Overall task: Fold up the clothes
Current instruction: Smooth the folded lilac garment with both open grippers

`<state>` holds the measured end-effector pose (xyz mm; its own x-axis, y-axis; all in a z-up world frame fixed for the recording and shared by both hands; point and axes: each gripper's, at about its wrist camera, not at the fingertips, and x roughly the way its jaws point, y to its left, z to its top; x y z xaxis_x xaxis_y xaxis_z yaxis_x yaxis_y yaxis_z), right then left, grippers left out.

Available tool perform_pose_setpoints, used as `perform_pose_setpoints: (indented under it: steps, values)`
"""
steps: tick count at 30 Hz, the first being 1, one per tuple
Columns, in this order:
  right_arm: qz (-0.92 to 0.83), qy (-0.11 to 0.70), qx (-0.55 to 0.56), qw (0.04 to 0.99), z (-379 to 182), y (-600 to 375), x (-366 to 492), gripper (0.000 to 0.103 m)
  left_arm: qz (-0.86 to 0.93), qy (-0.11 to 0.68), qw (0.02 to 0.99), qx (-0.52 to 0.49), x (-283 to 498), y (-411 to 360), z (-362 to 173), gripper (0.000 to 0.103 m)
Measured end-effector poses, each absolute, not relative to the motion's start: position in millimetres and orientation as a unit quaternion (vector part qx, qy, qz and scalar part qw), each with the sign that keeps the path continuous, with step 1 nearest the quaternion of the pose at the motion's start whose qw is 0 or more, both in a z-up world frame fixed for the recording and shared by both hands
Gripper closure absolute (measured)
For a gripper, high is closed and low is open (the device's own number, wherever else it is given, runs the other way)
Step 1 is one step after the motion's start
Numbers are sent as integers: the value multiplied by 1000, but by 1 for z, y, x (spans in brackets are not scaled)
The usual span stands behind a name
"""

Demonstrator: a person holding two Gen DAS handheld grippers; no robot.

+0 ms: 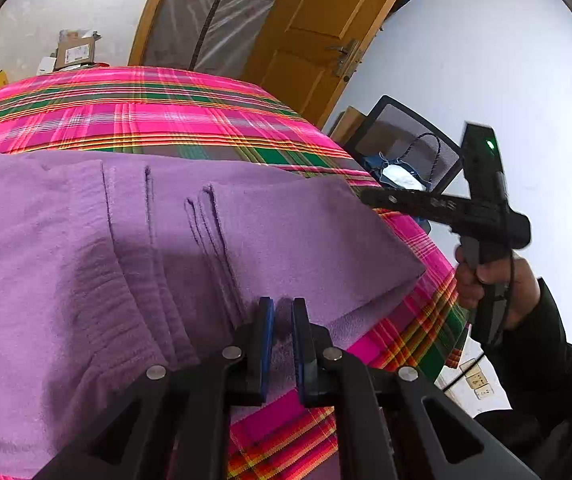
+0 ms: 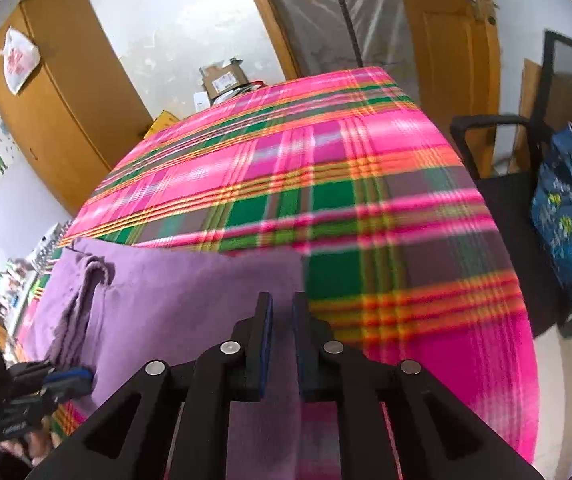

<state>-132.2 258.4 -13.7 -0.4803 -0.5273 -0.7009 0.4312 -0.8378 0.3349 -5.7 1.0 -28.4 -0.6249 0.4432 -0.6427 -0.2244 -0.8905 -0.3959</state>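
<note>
A purple fleece garment (image 1: 134,248) lies folded in layers on a pink and green plaid cloth (image 1: 146,116) that covers the table. My left gripper (image 1: 282,308) hovers over the garment's near edge, its jaws a narrow gap apart with nothing between them. In the right wrist view the same garment (image 2: 174,304) lies at the lower left of the plaid cloth (image 2: 365,184). My right gripper (image 2: 282,304) is above the garment's right edge, jaws slightly apart and empty. The right gripper's body shows in the left wrist view, held in a hand off the table's right side.
A black mesh chair (image 1: 405,148) with a blue bag (image 2: 569,216) stands right of the table. Cardboard boxes (image 1: 76,50) sit beyond the far edge. A wooden door (image 1: 325,32) and a wooden cabinet (image 2: 58,88) stand behind.
</note>
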Motion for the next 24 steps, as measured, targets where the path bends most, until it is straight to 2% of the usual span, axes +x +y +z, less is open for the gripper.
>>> perform_pose_setpoints:
  steps: [5,19,24]
  values:
    - [-841,-91,446,291,-21,288,-109,70,891,-142,188,-388,-5,2,-29,94]
    - [-764,-182,496,370,-34,305,-95,69,891,-138,182,-391,-4,4,-27,94]
    - [-717,-237,532,383,-42,313,-98,69,891,-140,184,-391,-4,3,-28,94]
